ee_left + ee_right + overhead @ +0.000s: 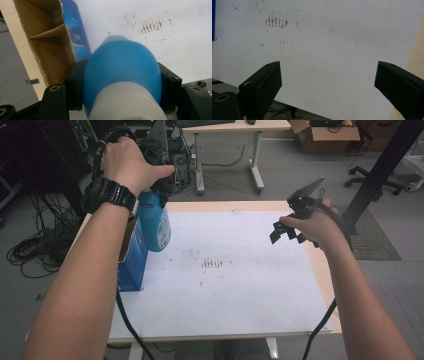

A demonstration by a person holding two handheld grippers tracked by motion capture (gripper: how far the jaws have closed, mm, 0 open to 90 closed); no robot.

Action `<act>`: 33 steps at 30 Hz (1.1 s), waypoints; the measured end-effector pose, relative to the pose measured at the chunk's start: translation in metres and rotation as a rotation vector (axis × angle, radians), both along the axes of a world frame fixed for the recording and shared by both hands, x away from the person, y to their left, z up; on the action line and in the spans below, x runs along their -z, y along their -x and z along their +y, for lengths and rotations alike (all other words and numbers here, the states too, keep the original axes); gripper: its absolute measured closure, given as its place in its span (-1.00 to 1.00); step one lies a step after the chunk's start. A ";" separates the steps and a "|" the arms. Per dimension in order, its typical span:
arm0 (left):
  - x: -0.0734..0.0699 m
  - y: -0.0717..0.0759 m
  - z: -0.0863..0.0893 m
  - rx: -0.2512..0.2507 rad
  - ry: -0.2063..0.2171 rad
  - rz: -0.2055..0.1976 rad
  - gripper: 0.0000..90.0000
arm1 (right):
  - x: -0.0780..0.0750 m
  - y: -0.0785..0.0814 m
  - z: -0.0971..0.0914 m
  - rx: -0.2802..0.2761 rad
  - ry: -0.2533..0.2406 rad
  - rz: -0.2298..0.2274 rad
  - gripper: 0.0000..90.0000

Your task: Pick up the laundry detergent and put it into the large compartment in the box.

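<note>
Forearms enter the high view from the bottom edge, each hand carrying a gripper over a table (pixel 325 285) covered by a white sheet (pixel 240 290). Left hand (pixel 131 162), with a black watch (pixel 107 194) at the wrist, holds the left gripper (pixel 159 187) raised over the table's far left corner; its jaws are pinched against both sides of a blue bottle (pixel 154 222) near the top, and the left gripper view confirms this, with the bottle's rounded blue shoulder (pixel 122 67) and white neck (pixel 125 102) clamped between the two black jaws. Bottle hangs roughly upright just beside an open blue carton (pixel 132 257) that stands at the left edge of the sheet; whether its base touches the sheet cannot be told. Carton interior shows brown cardboard with a divider (pixel 47 33). Right hand (pixel 315 227) holds the right gripper (pixel 287 234) above the right side of the sheet, well apart from the bottle; the right gripper view shows its jaws spread wide with nothing between them. Dark smudge marks (pixel 212 264) lie near the middle of the sheet, between the two grippers. Cables (pixel 125 320) trail from both grippers toward the near edge.
</note>
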State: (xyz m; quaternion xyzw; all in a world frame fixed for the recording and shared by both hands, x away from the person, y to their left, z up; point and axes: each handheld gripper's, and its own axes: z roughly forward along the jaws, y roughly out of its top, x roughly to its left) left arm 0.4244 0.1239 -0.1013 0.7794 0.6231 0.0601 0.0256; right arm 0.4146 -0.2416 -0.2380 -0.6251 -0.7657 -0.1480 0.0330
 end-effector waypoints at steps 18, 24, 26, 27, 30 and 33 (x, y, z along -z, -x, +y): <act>-0.018 -0.006 0.071 -0.125 0.014 -0.032 -0.17 | 0.005 -0.006 -0.003 0.012 0.011 0.011 -0.83; -0.015 -0.007 0.096 -0.176 0.002 -0.038 -0.17 | 0.007 -0.008 -0.001 0.012 0.018 0.017 -0.83; -0.014 -0.008 0.103 -0.187 0.003 -0.038 -0.17 | 0.007 -0.009 -0.001 0.010 0.015 0.014 -0.83; -0.013 -0.008 0.108 -0.191 0.007 -0.038 -0.17 | 0.008 -0.009 -0.001 0.009 0.013 0.016 -0.83; -0.008 -0.008 0.117 -0.208 0.008 -0.039 -0.17 | 0.009 -0.010 -0.001 0.011 0.012 0.019 -0.83; -0.003 -0.008 0.123 -0.214 0.000 -0.031 -0.17 | 0.011 -0.011 -0.001 0.015 0.017 0.022 -0.83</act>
